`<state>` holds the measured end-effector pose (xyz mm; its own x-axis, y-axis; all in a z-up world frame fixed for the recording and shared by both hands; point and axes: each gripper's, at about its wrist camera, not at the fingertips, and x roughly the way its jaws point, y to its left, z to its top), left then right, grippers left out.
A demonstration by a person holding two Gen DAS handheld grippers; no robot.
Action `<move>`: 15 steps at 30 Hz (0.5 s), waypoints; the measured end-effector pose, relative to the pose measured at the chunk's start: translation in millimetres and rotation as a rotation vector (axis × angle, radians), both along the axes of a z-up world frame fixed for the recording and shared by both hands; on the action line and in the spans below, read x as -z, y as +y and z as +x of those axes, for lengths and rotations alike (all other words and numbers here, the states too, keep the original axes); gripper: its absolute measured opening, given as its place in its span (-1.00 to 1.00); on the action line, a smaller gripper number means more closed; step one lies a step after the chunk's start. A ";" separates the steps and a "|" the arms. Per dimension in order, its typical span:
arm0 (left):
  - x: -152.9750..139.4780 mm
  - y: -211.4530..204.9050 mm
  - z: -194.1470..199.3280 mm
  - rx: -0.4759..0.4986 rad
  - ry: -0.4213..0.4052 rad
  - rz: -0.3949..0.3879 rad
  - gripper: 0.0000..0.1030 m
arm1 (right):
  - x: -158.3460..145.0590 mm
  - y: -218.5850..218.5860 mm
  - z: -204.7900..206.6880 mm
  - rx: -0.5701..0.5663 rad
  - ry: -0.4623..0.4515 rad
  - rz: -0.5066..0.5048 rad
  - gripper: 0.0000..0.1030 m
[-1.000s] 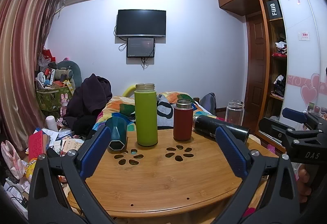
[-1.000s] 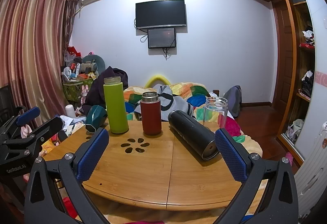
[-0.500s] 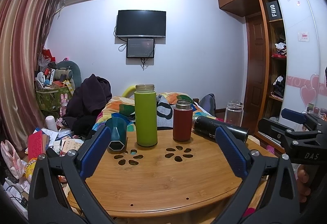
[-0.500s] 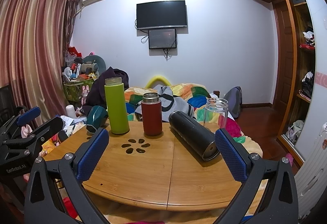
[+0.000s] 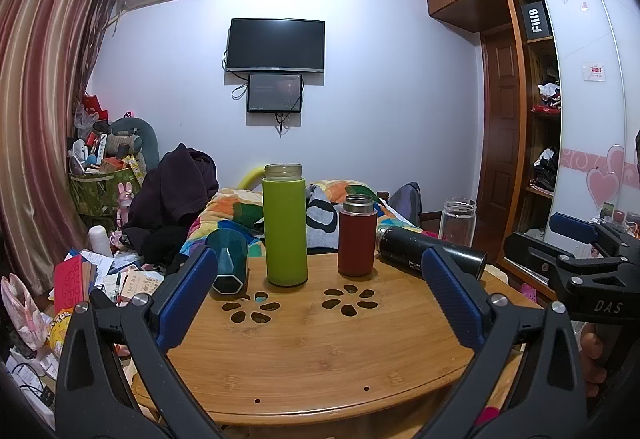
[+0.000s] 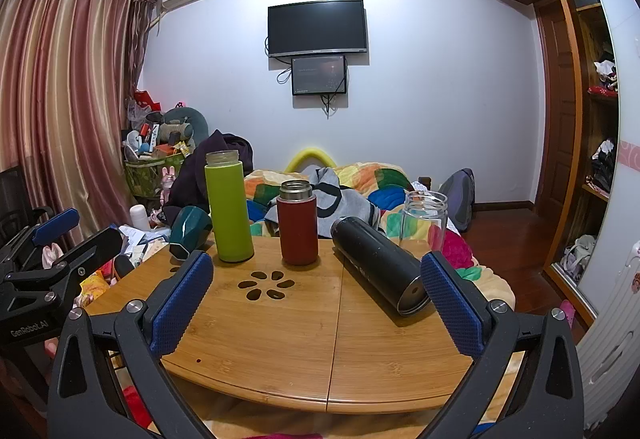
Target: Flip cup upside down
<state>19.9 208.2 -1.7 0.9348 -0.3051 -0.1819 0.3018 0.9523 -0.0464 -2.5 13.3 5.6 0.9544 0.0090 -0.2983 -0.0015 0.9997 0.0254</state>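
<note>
On the round bamboo table (image 5: 320,351) (image 6: 304,339) stand a tall green cup (image 5: 285,225) (image 6: 229,207) and a shorter red cup (image 5: 356,235) (image 6: 298,223), both upright with open mouths. A black cup (image 5: 428,254) (image 6: 378,265) lies on its side at the right. A teal faceted cup (image 5: 228,261) (image 6: 188,227) lies tilted at the left. A clear glass jar (image 5: 458,223) (image 6: 424,221) stands at the far right edge. My left gripper (image 5: 320,303) and right gripper (image 6: 316,303) are open and empty, held back from the cups over the near table edge.
A bed with a colourful quilt (image 6: 360,183) lies behind the table. Clutter covers the floor at the left (image 5: 100,279). A wardrobe (image 6: 592,119) stands at the right. The other gripper shows at the side of each view.
</note>
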 end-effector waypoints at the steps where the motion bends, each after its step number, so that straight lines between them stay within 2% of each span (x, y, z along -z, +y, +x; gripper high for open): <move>1: 0.1 -0.1 0.2 -0.001 0.000 0.001 1.00 | 0.4 -0.3 0.1 0.000 0.001 0.002 1.00; 11: 1.0 0.4 2.9 0.008 0.014 -0.004 1.00 | 0.3 -0.1 -0.1 0.002 0.001 -0.001 1.00; 15: -6.2 -12.1 19.3 0.079 0.075 0.001 1.00 | 2.2 -4.1 -0.7 0.018 0.001 -0.012 1.00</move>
<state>39.2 196.1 4.5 0.8916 -0.3773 -0.2504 0.3718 0.9256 -0.0708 -3.1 9.2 3.4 0.9540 -0.0115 -0.2997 0.0161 0.9998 0.0130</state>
